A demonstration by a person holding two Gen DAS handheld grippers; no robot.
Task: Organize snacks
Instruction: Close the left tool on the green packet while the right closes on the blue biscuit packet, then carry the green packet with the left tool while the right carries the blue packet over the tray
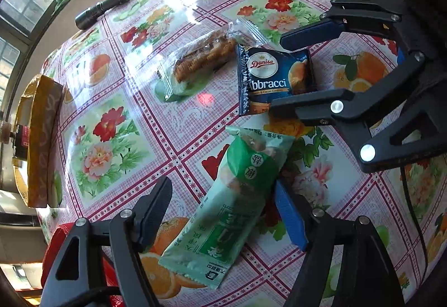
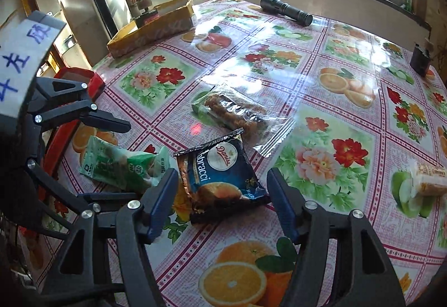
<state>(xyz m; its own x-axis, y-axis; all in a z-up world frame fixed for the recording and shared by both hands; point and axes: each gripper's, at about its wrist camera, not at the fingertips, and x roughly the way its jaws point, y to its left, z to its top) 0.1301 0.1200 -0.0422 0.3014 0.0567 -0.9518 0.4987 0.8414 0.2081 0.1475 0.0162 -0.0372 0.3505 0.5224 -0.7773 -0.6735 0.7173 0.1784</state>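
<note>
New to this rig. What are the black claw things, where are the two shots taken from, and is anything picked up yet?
No robot: a person holds a two-finger gripper in each hand, with a fisheye camera on each looking along its fingers. In the left wrist view, the left gripper straddles the green foil snack packet. In the right wrist view, the right gripper straddles the dark blue Danisa cookie packet. Both stand open; nothing is held. Also on the flower-and-fruit patterned tablecloth: a clear-wrapped brown biscuit bar, a black flashlight and a yellow cardboard tray.

Table: my floral oilcloth table (image 2: 321,100)
Centre: clear-wrapped bar (image 2: 237,111), blue cookie pack (image 2: 220,175), green packet (image 2: 123,164)
Twelve o'clock: flashlight (image 2: 286,10)
Ten o'clock: yellow box (image 2: 153,27)
</note>
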